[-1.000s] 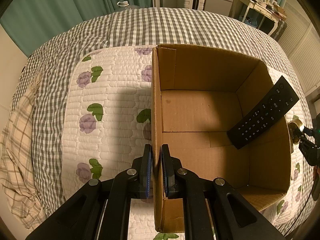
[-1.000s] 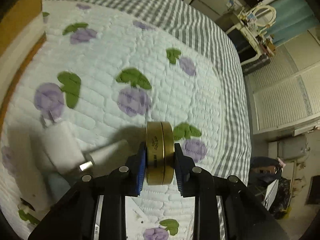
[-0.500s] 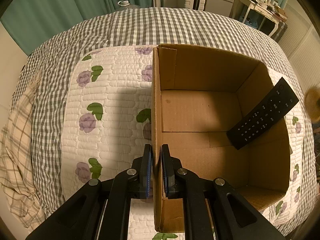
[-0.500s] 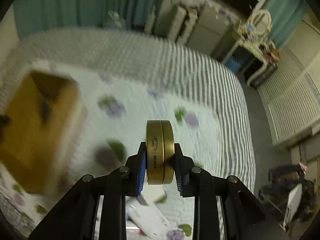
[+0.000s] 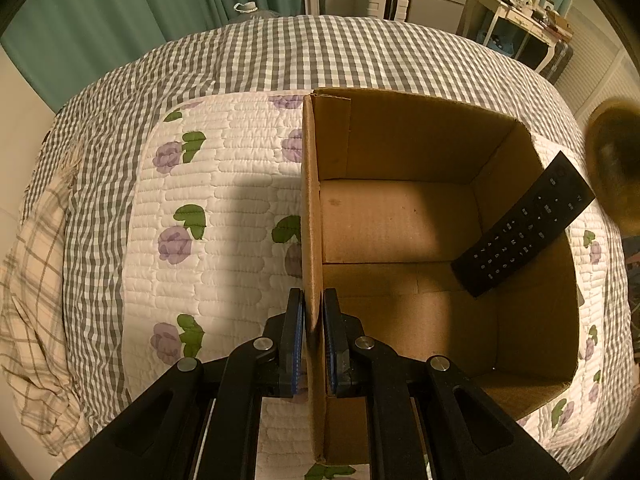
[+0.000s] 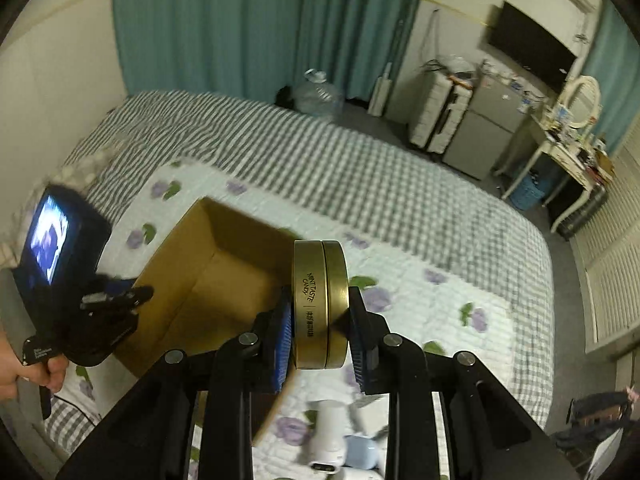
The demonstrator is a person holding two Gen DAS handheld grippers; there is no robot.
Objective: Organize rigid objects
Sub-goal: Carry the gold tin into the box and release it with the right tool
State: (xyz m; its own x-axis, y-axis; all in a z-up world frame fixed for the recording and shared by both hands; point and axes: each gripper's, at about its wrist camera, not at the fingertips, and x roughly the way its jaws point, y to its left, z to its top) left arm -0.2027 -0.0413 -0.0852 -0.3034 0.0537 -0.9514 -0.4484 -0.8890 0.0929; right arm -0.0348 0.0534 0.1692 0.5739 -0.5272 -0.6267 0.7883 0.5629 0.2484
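An open cardboard box (image 5: 400,148) stands on the quilted bed; it also shows in the right wrist view (image 6: 200,264). A black remote control (image 5: 524,228) leans against the box's right inner wall. My left gripper (image 5: 313,340) is shut on the box's left wall. My right gripper (image 6: 321,320) is shut on a round gold candy tin (image 6: 320,304), held on edge in the air above the box's right side. The tin shows blurred at the right edge of the left wrist view (image 5: 614,172).
A white device (image 6: 328,436) and a pale blue object (image 6: 362,452) lie on the floral quilt (image 5: 216,220) below my right gripper. The left hand-held unit with its screen (image 6: 52,240) is at the left. A dresser and suitcases stand beyond the bed.
My right gripper has lifted the gold tin off the quilt and swung it up toward the box. The left gripper has stayed clamped on the box wall.
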